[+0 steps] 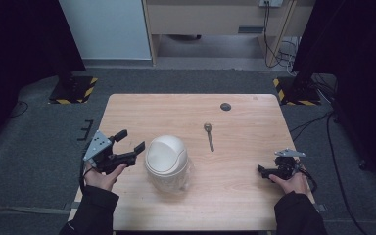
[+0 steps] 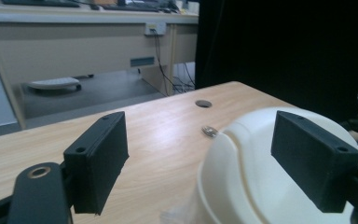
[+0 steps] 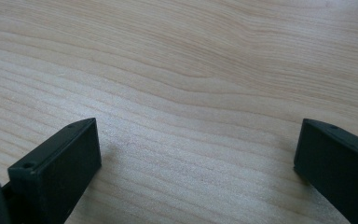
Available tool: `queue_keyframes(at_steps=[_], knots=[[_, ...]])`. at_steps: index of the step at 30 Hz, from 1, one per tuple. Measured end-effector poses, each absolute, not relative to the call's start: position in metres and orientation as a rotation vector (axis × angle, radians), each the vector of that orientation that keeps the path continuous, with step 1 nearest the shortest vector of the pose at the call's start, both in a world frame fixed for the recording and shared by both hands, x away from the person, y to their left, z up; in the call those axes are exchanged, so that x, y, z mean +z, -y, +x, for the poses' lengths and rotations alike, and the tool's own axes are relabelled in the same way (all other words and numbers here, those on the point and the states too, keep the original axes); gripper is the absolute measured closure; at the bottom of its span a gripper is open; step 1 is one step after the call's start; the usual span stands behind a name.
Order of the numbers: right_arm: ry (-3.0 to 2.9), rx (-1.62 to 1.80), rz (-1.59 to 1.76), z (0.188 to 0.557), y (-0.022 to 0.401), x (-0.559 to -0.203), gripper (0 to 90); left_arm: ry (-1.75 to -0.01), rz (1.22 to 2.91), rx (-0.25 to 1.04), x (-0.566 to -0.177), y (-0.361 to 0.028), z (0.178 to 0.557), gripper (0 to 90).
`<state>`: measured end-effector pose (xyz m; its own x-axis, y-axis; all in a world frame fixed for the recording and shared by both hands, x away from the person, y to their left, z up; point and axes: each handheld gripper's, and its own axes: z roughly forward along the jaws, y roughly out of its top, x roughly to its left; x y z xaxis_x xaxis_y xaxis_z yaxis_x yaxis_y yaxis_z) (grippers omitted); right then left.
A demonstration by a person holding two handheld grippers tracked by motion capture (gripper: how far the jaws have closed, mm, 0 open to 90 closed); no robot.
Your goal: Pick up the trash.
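the small white swing-lid bin [image 1: 166,161] stands upright on the wooden table [image 1: 245,196], near the front edge and left of centre. the left gripper [image 1: 131,141] hovers just beside its left flank, jaws spread wide and holding nothing; in the left gripper view one jaw is in front of the domed lid [image 2: 242,154] while the other stands over bare wood, so the gripper looks set to close on the bin or to press its flap. the right gripper [image 1: 263,170] rests low at the table's right side, well apart from the bin, jaws likewise wide apart with only wood grain between them. a metal spoon [image 1: 209,135] lies flat behind and to the right of the bin, bowl end away from the person.

the likely trouble is the bin itself: it looks light and tall for its footprint, and a sideways nudge from the near jaw could slide or tip it before any grip is made. the rounded, glossy lid gives the flat pads little to bite, so a pinch high up may slip off or swing the flap instead of holding. what seems a clear liner bag [image 1: 188,174] around the base could also snag. with the right gripper far off, nothing steadies the bin.
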<state>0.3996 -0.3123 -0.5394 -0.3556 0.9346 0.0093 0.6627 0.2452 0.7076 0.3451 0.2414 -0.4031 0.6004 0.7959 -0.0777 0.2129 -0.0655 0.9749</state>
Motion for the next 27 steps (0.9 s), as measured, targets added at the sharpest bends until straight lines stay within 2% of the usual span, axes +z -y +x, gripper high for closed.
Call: queue_keyframes(at_steps=[11,27], knots=[[-2.107,0.88,1.456,0.4,0.312,-0.539,0.8,-0.851,1.741,0.507,-0.433,-0.214,0.348,18.8],[-2.109,0.88,1.457,0.399,0.312,-0.539,0.8,-0.918,1.801,0.456,-0.446,-0.205,0.356,19.3]])
